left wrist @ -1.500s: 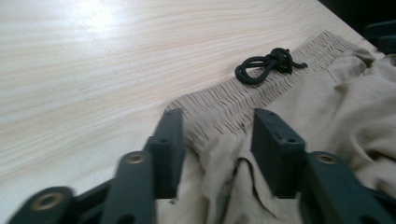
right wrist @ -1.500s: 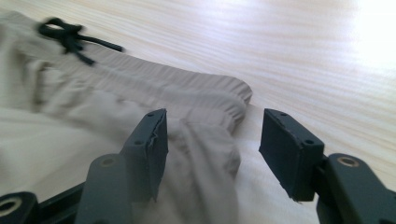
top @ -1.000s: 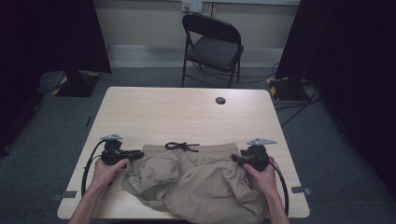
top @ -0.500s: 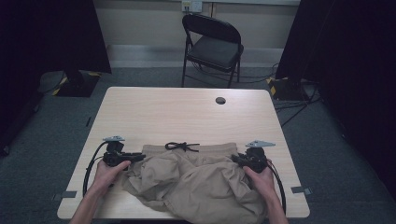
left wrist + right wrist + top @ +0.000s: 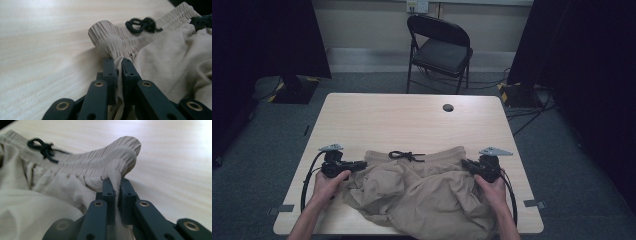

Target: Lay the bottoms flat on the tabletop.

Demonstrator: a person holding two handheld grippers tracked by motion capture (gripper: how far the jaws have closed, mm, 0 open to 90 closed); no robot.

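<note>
Between each gripper's clenched, just-closing jaws, left gripper (image 5: 118,62) and right gripper (image 5: 117,182): shorts (image 5: 432,195) waistband.

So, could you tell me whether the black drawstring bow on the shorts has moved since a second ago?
No. In the high view the drawstring bow lies in the same spot, straight below the table's dark round grommet and slightly left, as before.

Both claws have just been closing, and each now pinches cloth. The left claw (image 5: 117,65), at lower left of the high view, clamps the beige shorts (image 5: 427,192) at the waistband's left end. The right claw (image 5: 115,184), at lower right, clamps the waistband's other end, which bunches up above its jaws.
</note>
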